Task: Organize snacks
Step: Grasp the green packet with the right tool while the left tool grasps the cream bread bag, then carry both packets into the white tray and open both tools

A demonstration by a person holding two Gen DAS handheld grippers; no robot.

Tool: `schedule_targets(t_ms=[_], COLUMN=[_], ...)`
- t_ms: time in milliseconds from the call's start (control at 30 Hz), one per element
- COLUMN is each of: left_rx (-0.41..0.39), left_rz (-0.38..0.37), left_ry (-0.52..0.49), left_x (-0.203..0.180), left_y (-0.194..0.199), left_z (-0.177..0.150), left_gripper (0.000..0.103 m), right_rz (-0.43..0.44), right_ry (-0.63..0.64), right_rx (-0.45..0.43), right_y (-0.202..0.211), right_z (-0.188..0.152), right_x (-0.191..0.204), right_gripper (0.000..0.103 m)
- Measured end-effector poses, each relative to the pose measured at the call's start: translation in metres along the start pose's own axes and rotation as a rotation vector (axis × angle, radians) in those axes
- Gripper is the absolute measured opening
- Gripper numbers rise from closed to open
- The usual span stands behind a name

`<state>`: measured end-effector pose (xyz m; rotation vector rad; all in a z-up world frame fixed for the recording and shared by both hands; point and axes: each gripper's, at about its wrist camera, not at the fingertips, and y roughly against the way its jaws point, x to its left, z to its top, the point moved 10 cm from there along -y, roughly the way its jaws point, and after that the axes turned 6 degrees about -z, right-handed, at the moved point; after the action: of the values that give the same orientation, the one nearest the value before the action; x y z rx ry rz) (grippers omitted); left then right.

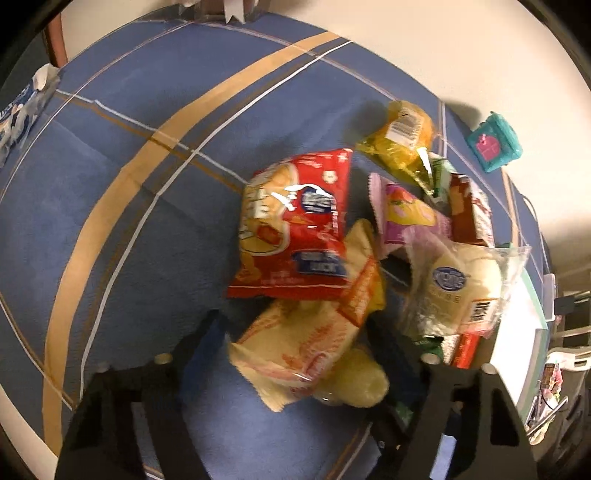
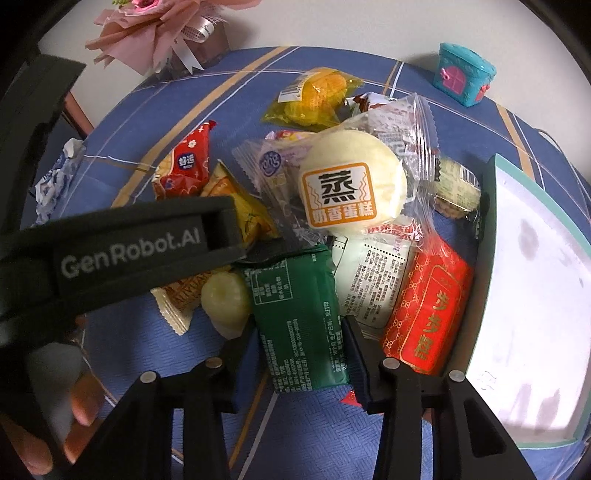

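A blue striped tablecloth (image 1: 110, 206) covers a white table (image 2: 332, 33), evenly lit.

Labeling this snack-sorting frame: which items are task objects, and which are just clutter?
Job:
green packet, between the right gripper pads
cream pastry packet, between the left gripper fingers
steamed cake
red packet
red chip bag
yellow packet
box

Lying about:
teal toy house
bouquet
crumpled wrapper
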<state>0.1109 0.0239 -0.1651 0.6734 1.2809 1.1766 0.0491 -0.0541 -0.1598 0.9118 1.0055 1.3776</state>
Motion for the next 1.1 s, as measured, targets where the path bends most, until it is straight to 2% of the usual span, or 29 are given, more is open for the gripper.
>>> schedule_targets(t_ms=[33,200,267,533,833,1100], left_rx=[-0.001,-0.006,-0.019,-0.073,-0.14,-0.203], left_rz=[-0.006,-0.006,-0.025,-0.038,-0.068,-0.064], left_ry=[-0.009,-0.02,-0.015,-0.017,-0.019,-0.026], left_x=[-0.004,-0.013,-0.013,-0.012,-0.012,-0.022], left_y=[0.001,0.003,0.011,0.047,0.094,0.109], left_z=[0.0,-0.003,-0.007,-0.007,-0.006,-0.003], left_gripper=[0.066,0.058,0.05,0.036,0.035,0.035], right_rz=[0.003,0.023,0.03,0.085,0.148,0.155], right_ry=[-0.002,-0.016,-0.024,-0.077,-0.15,-0.165], right_rx=[0.0,-0.003,-0.007,-0.035,-0.09,-0.12], right_y=[-0.001,0.006,0.012,0.03,0.063,0.078], right_z=[0.001,0.006,0.006,0.016,0.024,0.025], right_x=[0.002,-0.002,-0.001,-0.009,-0.013,-0.016], right_gripper=[0.044,0.043,0.043,0.042,0.043,0.043])
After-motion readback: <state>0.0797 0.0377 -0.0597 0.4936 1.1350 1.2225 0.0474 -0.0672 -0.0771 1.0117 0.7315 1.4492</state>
